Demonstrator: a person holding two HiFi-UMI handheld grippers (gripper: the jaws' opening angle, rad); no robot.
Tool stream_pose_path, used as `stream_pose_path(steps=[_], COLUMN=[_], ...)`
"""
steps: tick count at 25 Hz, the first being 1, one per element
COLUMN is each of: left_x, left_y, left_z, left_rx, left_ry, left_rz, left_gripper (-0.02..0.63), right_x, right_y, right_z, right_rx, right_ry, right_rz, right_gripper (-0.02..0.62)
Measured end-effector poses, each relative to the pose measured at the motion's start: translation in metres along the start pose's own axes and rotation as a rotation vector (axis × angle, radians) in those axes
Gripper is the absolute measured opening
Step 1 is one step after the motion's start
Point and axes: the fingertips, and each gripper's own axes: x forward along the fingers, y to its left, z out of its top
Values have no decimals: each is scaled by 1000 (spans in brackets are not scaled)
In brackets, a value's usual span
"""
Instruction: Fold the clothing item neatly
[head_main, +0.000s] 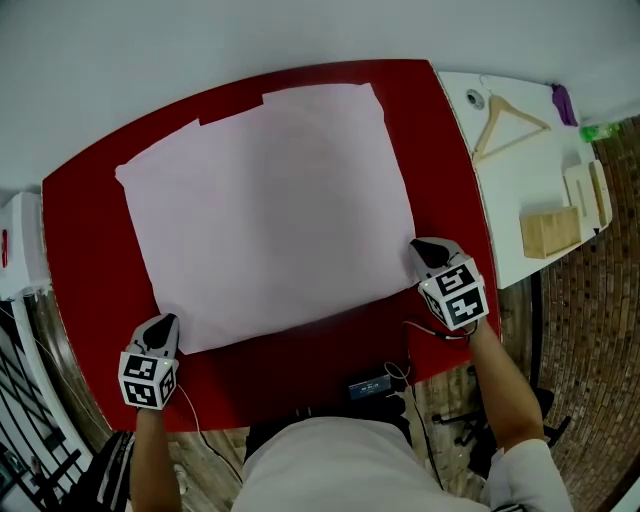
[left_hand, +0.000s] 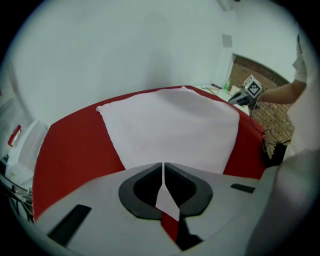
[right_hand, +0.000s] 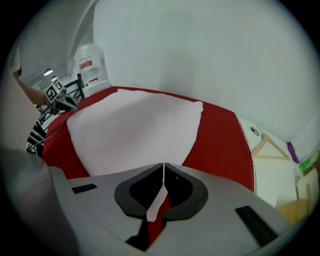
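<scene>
Pink cloth (head_main: 265, 200) is pinched in both tools. The left tool (left_hand: 163, 169) has its jaws shut tight on a thin bit of the cloth at its near left corner. A little pink flap pokes out behind the pads. The right tool (right_hand: 163, 170) is shut the same way on the near right corner. In the head view the tools cover those two corners, so the corners are hidden there.

The cloth lies flat and spread out on the red desk (head_main: 90, 230) and takes up most of it. Its far edge has small steps in it. It looks like one plain sheet. I cannot make out sleeves or a neck, or what kind of clothing it is.

The near edge of the red desk is partly hidden by the person's body. A small black box (head_main: 369, 385) with thin wires sits there, near the right tool. It is too small to tell more.

Just beside the red desk, on the right, is a white desk (head_main: 510, 190), cut off by the picture's edge. On it lie a wooden hanger (head_main: 512, 141) and a wooden block (head_main: 549, 232). At its far corner are a purple thing (head_main: 564, 103) and a green thing (head_main: 598, 131), both too blurry to name.
</scene>
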Motion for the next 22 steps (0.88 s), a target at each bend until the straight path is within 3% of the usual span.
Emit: stream_pose_path(steps=[5, 8, 12, 15, 18, 22], left_x=[5, 3, -3, -10, -29, -12], left_y=[-30, -38, -39, -40, -42, -48], left_z=[-24, -28, -30, -36, -50, -57], left_rx=[-15, -35, -98, -168, -230, -269], left_ry=[40, 30, 6, -4, 4, 19], left_rz=[-24, -5, 14, 3, 47, 22], left_gripper=[15, 17, 29, 107, 139, 147], right_x=[-6, -14, -18, -17, -13, -23], right_y=[8, 10, 16, 22, 32, 15], right_z=[-41, -50, -54, -58, -59, -81], right_rx=[33, 85, 131, 168, 187, 241], right_ry=[25, 7, -13, -23, -29, 27], right_rz=[-120, -145, -139, -103, -36, -85], right_gripper=[20, 23, 53, 71, 72, 71])
